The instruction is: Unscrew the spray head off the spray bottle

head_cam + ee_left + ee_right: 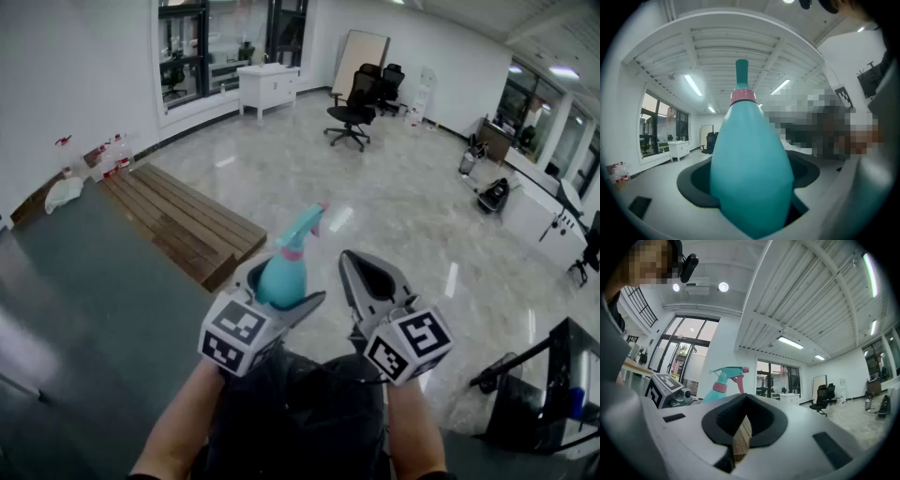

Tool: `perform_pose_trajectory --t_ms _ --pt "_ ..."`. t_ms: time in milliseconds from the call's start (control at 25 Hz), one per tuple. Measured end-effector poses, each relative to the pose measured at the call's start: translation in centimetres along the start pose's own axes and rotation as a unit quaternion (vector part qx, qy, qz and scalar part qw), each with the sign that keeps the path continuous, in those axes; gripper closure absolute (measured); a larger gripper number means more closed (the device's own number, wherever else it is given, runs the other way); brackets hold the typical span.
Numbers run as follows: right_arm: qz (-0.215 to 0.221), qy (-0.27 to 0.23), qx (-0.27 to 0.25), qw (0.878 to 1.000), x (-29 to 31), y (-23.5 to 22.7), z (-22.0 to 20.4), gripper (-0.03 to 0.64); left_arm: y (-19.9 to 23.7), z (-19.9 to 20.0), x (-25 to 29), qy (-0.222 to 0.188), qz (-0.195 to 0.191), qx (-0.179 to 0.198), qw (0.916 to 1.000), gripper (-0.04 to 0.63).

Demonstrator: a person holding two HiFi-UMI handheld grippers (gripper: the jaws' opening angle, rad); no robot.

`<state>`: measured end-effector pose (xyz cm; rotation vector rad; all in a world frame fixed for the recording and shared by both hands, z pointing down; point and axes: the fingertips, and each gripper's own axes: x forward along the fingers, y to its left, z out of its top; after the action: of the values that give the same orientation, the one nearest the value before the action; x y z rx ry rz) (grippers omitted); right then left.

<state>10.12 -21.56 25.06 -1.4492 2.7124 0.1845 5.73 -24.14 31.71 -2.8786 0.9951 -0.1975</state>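
The bottle (282, 272) is held in mid-air in front of the person. Its teal body is pinched low between the jaws of the left gripper (280, 289), and the pink collar (292, 251) and spray head (307, 223) stick out on the far side, not yet unscrewed. The right gripper (364, 274) hangs just to the right, apart from the bottle, with its jaws pressed together on nothing. The strip of wood in their slit looks to be the platform (178, 220) on the floor beyond. The main risk, I judge, is the left hold: the body is smooth and tapered, so a twist on the collar may spin the bottle in the jaws or squeeze it out towards the far side. The right jaws must spread first. Closing them on the trigger or nozzle rather than the collar would lever the head sideways instead of turning the thread, and could fire a spray. Once the head is loose, a tilted bottle could spill.
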Motion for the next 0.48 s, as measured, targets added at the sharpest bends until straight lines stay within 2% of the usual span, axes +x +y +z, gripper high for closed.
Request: perform_pose_trajectory --t_ms 480 --pt "-0.003 -0.001 0.002 1.0 -0.18 0.1 0.18 0.609 -0.44 0.17 -0.05 -0.001 -0.004 0.002 1.0 0.169"
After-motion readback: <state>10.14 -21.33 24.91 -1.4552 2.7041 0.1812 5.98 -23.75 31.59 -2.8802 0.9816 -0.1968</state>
